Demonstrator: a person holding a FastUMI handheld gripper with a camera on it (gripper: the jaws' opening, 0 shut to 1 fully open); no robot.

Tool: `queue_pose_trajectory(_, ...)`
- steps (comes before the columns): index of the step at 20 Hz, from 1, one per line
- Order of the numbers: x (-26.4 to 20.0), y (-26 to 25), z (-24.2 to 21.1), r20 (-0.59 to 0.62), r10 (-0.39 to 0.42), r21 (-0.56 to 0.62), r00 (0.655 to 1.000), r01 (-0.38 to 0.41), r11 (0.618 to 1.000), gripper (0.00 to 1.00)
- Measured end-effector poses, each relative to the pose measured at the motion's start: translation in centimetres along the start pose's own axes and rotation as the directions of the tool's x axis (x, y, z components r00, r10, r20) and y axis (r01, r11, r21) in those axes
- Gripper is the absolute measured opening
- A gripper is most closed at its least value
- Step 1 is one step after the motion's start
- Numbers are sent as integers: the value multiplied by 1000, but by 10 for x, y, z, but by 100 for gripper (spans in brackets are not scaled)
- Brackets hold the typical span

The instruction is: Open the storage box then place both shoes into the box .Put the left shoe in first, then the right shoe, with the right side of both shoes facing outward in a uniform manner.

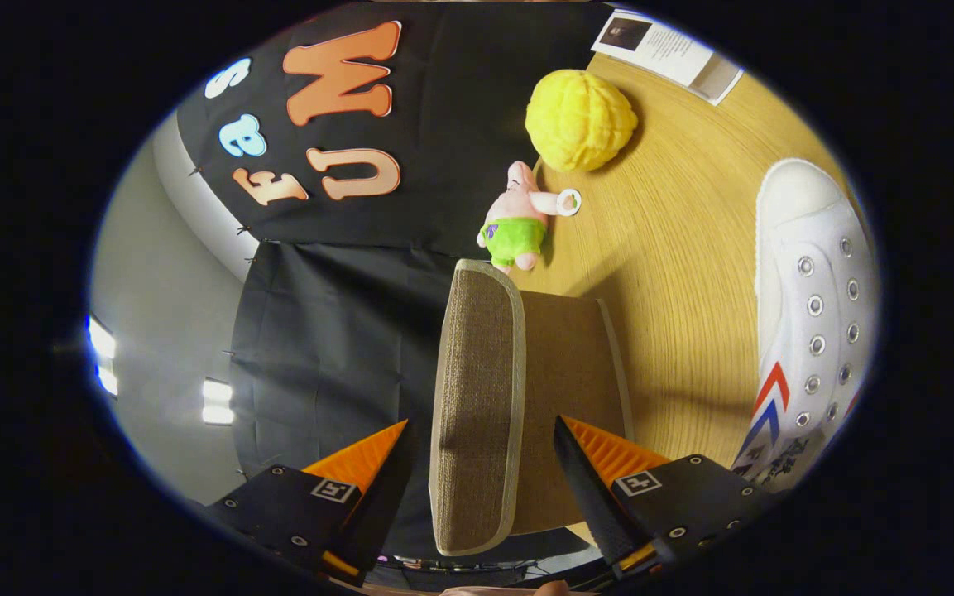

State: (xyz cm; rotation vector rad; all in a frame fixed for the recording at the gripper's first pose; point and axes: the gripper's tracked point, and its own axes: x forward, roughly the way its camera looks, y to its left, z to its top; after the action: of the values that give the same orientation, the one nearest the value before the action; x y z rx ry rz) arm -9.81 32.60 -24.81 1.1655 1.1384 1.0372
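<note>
Well, the gripper had its fingers spread apart either side of the storage box lid edge, contact hard to judge. One white shoe lay on the wooden table, partly cut off; beyond sat a pink plush and yellow toy.
</note>
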Motion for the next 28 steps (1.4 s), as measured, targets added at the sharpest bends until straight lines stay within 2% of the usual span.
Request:
queue_pose_trajectory(3, 8, 14, -9, -26, 41, 2, 999, -41, 999, 97)
queue_pose_trajectory(8, 20, 15, -18, -65, 45, 17, 997, -44, 999, 97)
queue_pose_trajectory(10, 17, 17, -20, -68, 51, 17, 996, -50, 999, 95)
queue_pose_trajectory(14, 11, 17, -20, -70, 67, 75, 995, -61, 995, 73)
queue_pose_trajectory(15, 11, 21, -21, -74, 73, 89, 995, -66, 994, 65)
queue_pose_trajectory(23, 6, 42, -30, -85, 45, 65, 995, -40, 997, 55)
queue_pose_trajectory(28, 1, 82, -21, -15, 77, 47, 997, -76, 996, 55)
